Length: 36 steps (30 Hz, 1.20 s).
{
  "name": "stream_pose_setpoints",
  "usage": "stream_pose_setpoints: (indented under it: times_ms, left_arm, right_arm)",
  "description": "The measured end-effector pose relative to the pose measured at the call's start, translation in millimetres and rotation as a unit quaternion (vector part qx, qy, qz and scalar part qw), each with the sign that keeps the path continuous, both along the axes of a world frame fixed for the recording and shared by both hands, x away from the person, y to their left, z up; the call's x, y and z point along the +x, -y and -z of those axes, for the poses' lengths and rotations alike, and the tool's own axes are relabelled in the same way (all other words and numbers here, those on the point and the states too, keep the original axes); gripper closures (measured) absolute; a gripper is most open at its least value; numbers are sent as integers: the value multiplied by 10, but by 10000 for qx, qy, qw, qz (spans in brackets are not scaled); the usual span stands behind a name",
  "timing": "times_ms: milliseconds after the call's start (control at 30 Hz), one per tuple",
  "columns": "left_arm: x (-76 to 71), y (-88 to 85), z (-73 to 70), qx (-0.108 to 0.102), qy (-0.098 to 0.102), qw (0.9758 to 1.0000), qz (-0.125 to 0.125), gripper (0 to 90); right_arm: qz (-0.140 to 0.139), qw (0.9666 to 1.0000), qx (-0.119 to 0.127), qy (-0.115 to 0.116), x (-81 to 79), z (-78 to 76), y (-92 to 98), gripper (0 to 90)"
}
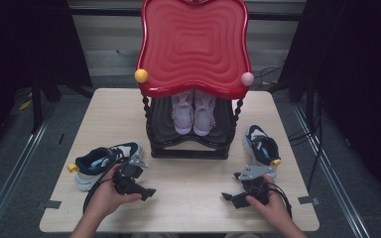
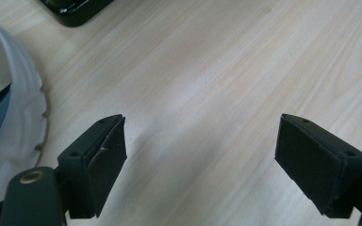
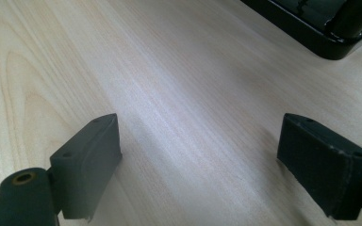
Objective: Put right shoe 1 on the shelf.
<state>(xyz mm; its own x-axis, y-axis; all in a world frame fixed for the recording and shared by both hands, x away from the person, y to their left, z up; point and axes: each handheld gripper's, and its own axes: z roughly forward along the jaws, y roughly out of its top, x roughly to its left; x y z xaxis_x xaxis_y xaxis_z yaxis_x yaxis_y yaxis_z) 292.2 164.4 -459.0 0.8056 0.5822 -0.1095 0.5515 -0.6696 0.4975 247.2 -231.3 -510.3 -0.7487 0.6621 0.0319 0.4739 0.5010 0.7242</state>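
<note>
I hold my left tool [image 1: 148, 192] low over the pale wooden counter [image 1: 193, 173], its jaws spread wide with nothing between them; my right tool [image 1: 226, 197] sits the same way, wide open and empty. A navy and white sneaker [image 1: 106, 161] lies on its side just beside my left hand [image 1: 110, 194], and its mate [image 1: 261, 148] stands near my right hand [image 1: 270, 203]. Between them a black shoe rack [image 1: 191, 136] under a red wavy top [image 1: 194, 47] carries a pair of pale pink shoes [image 1: 193, 111].
</note>
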Motion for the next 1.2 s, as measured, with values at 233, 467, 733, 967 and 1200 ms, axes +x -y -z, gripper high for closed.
stream_pose_setpoints:
  times_ms: [233, 467, 733, 967, 1200]
  left_arm:
    - [15, -77, -82, 278, -26, 9996, 76, 178]
    - [34, -129, -144, 445, -79, 9989, 120, 183]
    - [54, -204, -247, 372, 76, 9992, 87, 184]
    - [82, -309, -359, 145, 294, 9994, -86, 184]
    - [90, -470, -456, 79, 522, 9982, -291, 184]
  right_arm:
    - [0, 10000, -1, 2, 0, 0, 0, 132]
    - [-2, 10000, -1, 0, 0, 0, 0, 132]
    - [0, 10000, 0, 0, 0, 0, 0, 132]
    - [-6, 10000, -3, 6, 1, 0, 0, 132]
    - [-6, 10000, -2, 6, 1, 0, 0, 132]
